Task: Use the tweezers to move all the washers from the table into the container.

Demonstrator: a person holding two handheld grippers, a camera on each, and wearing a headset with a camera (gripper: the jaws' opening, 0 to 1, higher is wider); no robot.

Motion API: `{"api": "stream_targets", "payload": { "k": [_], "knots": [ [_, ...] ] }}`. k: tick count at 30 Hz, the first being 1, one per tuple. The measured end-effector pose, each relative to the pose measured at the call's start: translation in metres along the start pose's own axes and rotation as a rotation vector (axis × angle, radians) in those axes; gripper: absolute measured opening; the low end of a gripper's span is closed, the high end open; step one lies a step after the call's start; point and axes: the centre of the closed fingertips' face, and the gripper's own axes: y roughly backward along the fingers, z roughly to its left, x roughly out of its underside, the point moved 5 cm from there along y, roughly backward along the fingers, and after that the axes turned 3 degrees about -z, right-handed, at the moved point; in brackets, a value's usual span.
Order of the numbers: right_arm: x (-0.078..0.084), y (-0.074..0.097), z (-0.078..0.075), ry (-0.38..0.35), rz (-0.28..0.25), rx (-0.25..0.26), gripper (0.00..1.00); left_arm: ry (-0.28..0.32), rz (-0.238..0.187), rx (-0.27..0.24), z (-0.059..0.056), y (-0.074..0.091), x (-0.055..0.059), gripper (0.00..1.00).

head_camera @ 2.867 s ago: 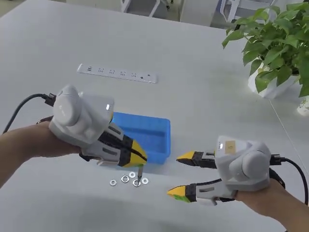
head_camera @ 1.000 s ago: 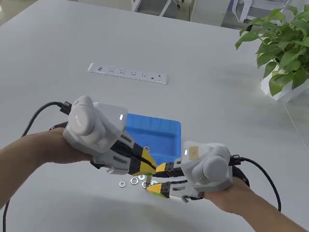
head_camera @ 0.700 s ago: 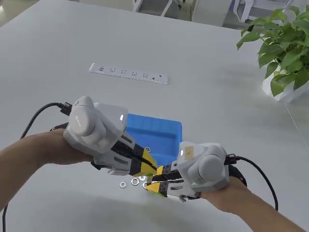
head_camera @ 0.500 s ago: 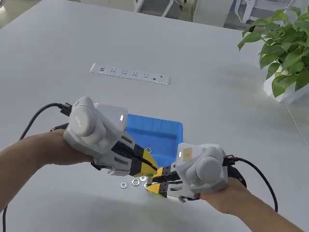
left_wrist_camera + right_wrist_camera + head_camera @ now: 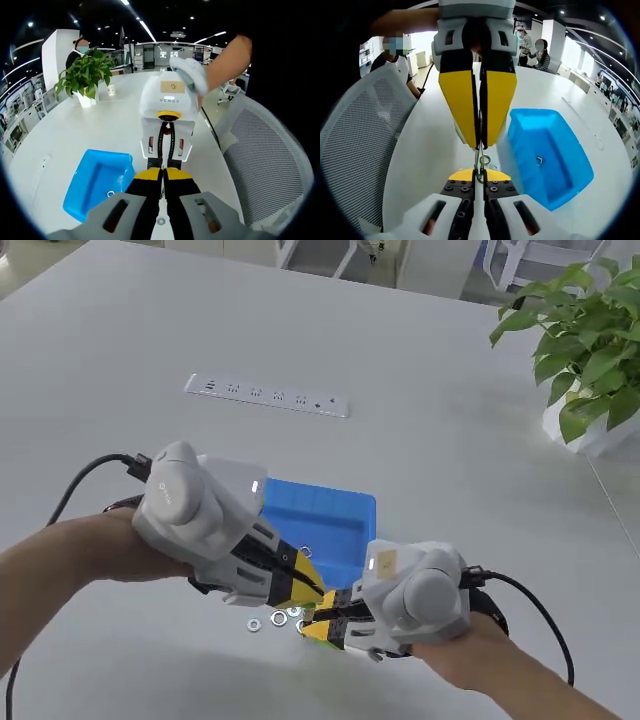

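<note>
Steel tweezers (image 5: 479, 155) sit clamped in the left gripper (image 5: 305, 578), jaws fully closed on them, tips pointing down at the table (image 5: 420, 410). Right gripper (image 5: 318, 622) faces it nose to nose, its jaws drawn together on the tweezers' lower end. One washer (image 5: 485, 160) lies just beside the tweezer tips. Loose washers (image 5: 278, 618) lie on the table under and just left of the left gripper's jaws. Blue container (image 5: 340, 505) sits right behind the two grippers' tips, close. It has one washer inside (image 5: 539, 160).

Handling judgement: washers are light, flat, hard and slick, so they likely skid or flip if nudged. Best hold is across the ring, one tip through the hole. Tweezers are springy, and any easing of the squeeze drops the piece.

Room: the container's near wall is low but needs a lift over. Two grippers crowd each other. Open table all round; the power strip (image 5: 266, 396) and plant (image 5: 580, 340) are well beyond.
</note>
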Motion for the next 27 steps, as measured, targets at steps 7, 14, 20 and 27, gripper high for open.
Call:
{"api": "stream_targets", "payload": {
  "k": [7, 14, 20, 27],
  "knots": [
    [0.0, 0.0, -0.001, -0.012, -0.006, 0.002, 0.04, -0.001, 0.035, -0.005, 0.0, 0.001, 0.004, 0.08],
    [0.001, 0.0, -0.001, -0.013, -0.01, 0.004, 0.05, 0.014, 0.037, -0.004, -0.001, 0.003, 0.005, 0.11],
    [0.0, 0.0, -0.001, -0.012, -0.009, 0.004, 0.05, 0.026, 0.042, -0.008, -0.001, 0.008, 0.009, 0.19],
    [0.0, 0.0, -0.002, -0.02, -0.011, 0.007, 0.05, 0.059, 0.033, -0.028, -0.002, 0.016, 0.015, 0.3]
  ]
}}
